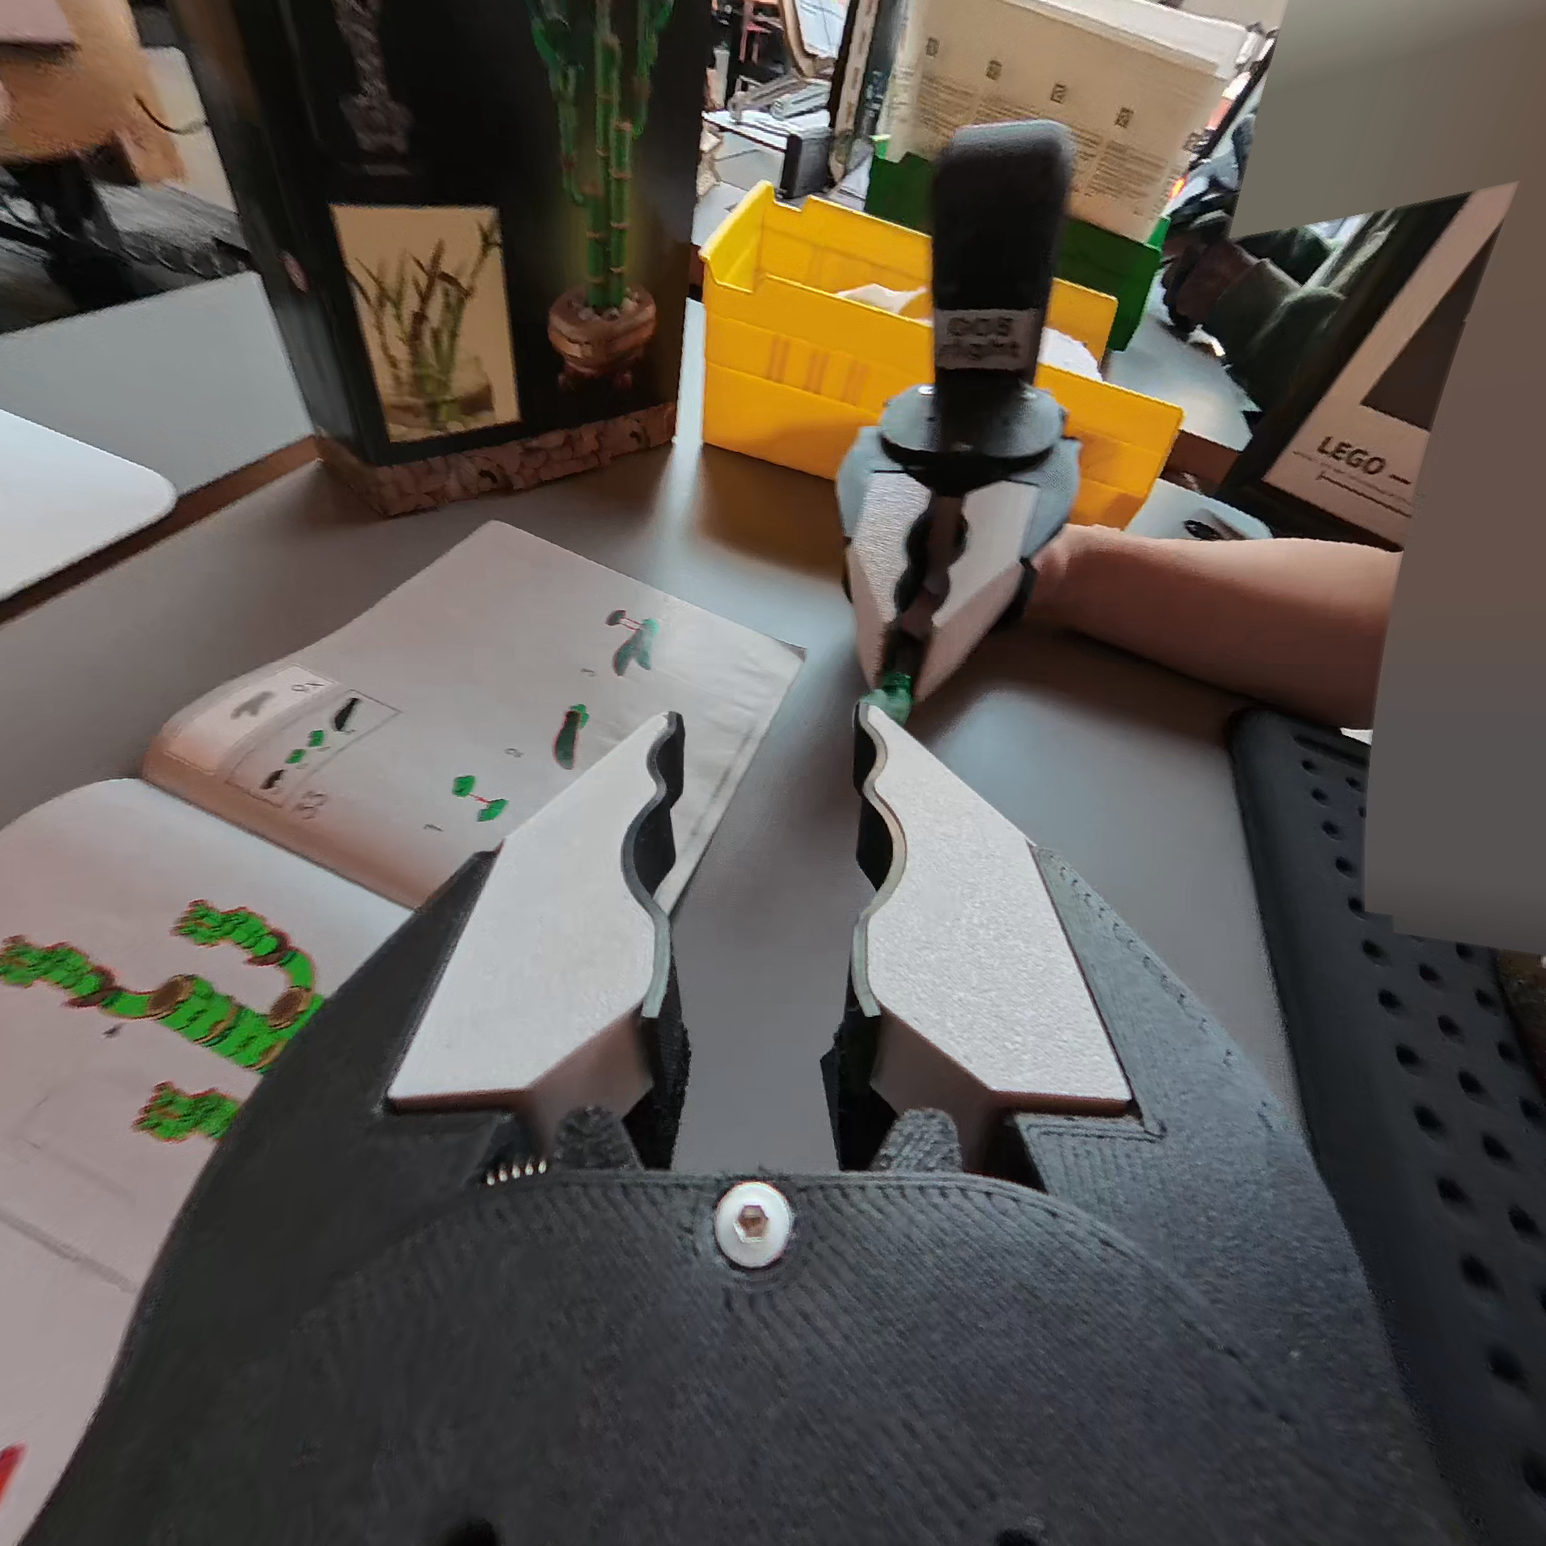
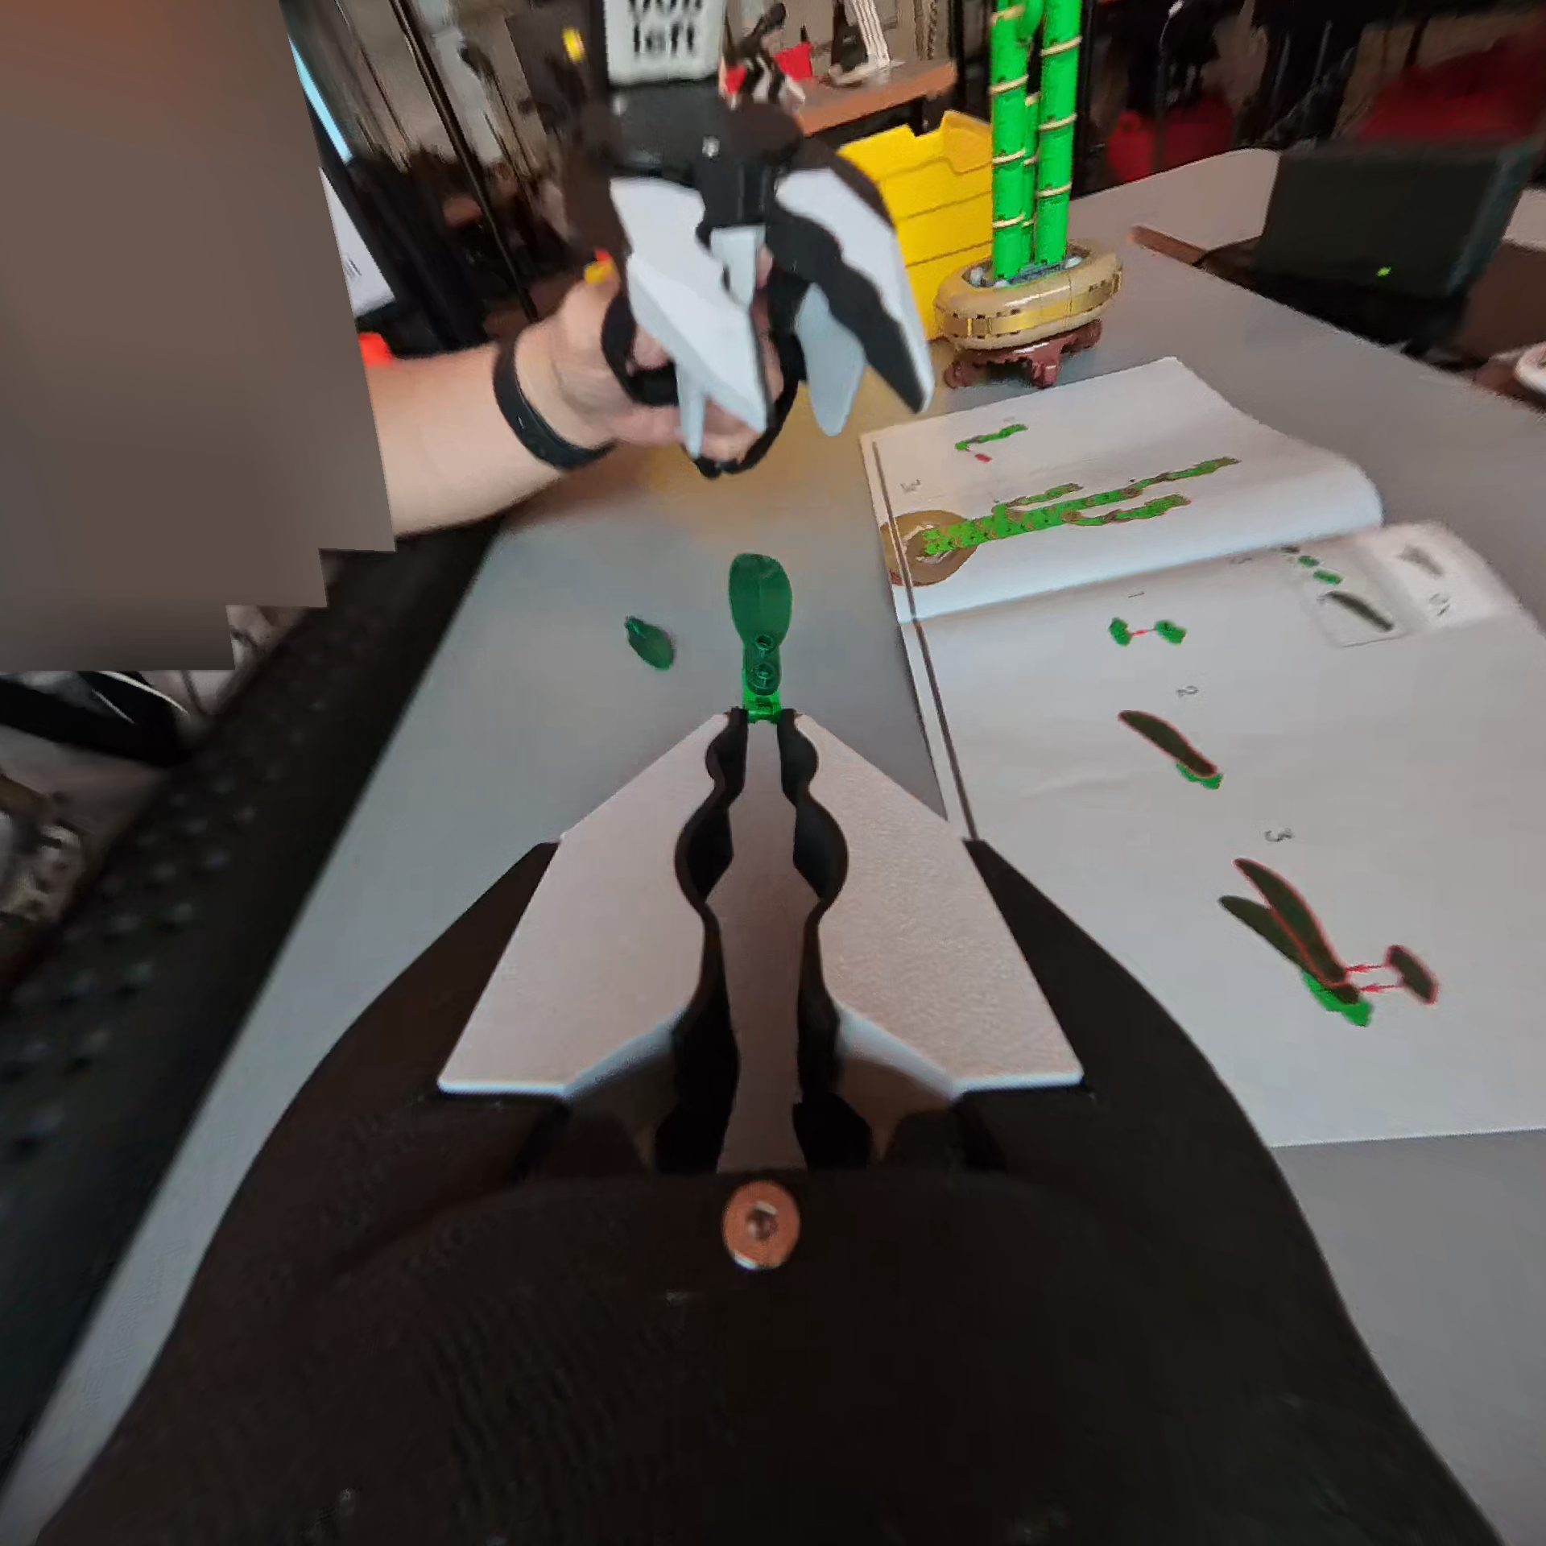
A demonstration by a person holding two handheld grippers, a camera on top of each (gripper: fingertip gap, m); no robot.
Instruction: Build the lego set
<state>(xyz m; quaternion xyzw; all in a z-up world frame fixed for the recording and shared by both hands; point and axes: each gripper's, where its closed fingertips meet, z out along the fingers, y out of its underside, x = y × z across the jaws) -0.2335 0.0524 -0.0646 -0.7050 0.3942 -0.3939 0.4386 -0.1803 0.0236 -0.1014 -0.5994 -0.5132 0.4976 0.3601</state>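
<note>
Left wrist view: the left gripper [image 1: 765, 724] is hanging above the desk [image 1: 1046, 803] with its fingers [image 1: 586, 903] spread apart and nothing between them. Just beyond its right fingertip, the right gripper [image 1: 895, 678] is pointing down toward the desk, its tips pinching a small green piece [image 1: 891, 693]. The booklet [image 1: 468, 694] is lying open to the left, the box [image 1: 468, 251] and a yellow bin [image 1: 836, 368] standing behind it.

Right wrist view: the right gripper [image 2: 760, 715] is clenching the bright green stem end of a leaf assembly [image 2: 760, 619], whose dark leaf is sticking out forward past the fingertips, low over the desk [image 2: 544, 669]. A loose dark green leaf [image 2: 649, 642] is lying on the desk just left of it, untouched. The left gripper [image 2: 778, 410] is hovering farther off, released. The bamboo model [image 2: 1029, 251] is standing well behind, pot and stalks already built, so the work seems to be at the leaf sub-assemblies; the loose leaf likely needs adding next.
</note>
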